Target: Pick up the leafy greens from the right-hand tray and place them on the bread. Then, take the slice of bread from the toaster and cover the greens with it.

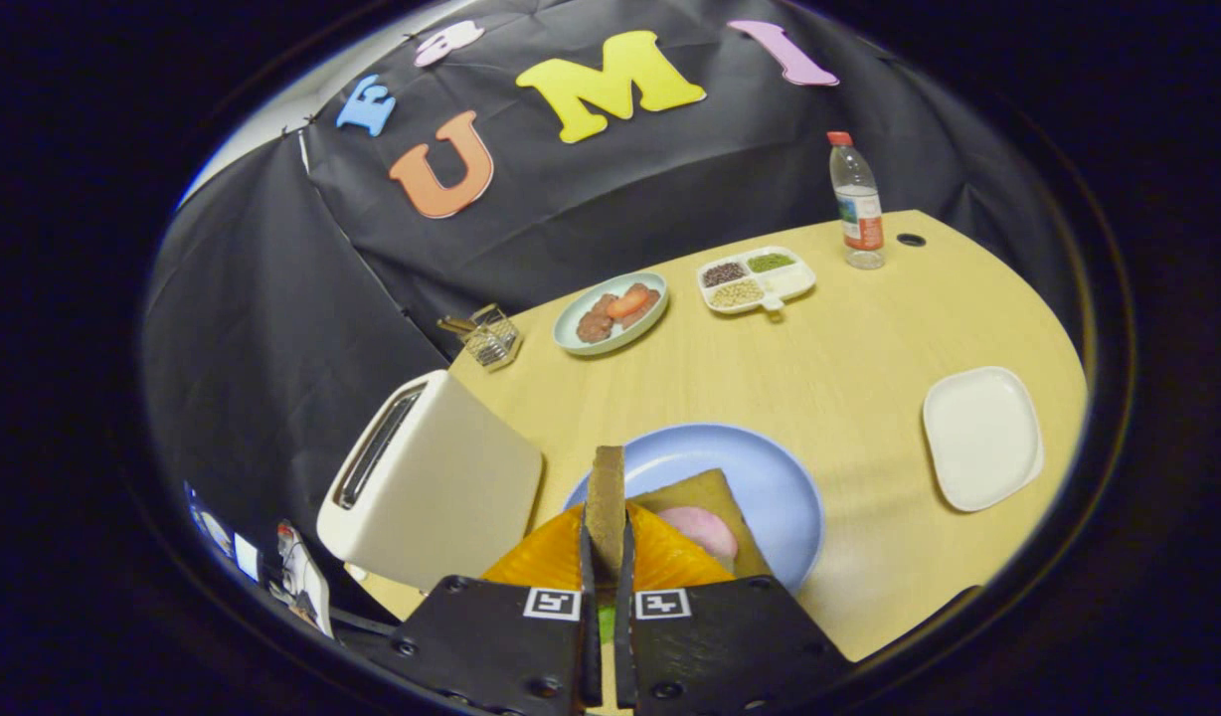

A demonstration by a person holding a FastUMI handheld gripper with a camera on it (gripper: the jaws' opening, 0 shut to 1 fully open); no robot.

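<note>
gripper [605, 557] closed on a slice of bread [606, 497], both fingers pressing its flat faces; the slice stands on edge between them, its long axis running straight ahead along the fingers, thin edge uppermost. just beyond and below the fingertips lies the blue plate [770, 477] on the table [869, 338], carrying a base slice of bread [705, 492] with a pale pink slice of meat [705, 529] on it. the greens cannot be made out on the base slice; a small patch of green [607, 625] shows in the gap low between the fingers, too little to identify. what the orange ridged surface [551, 559] under the fingertips is cannot be told.

critical relation: the held slice is upright and nearly over the near rim of the plate, with the base slice slightly ahead and to the right of the fingers; by judgement, the covering step needs the slice carried a little forward and right, then tilted flat.

containers: toaster [427, 477] just left of the gripper, its slot appearing empty; white square tray [980, 436] well to the right, nothing on it; round plate [610, 313] far ahead holding brown and red food; divided dish [757, 278] beyond it with dark, green and pale grains in separate compartments; water bottle [857, 204] farther right; small wire basket [491, 338] ahead left.
</note>
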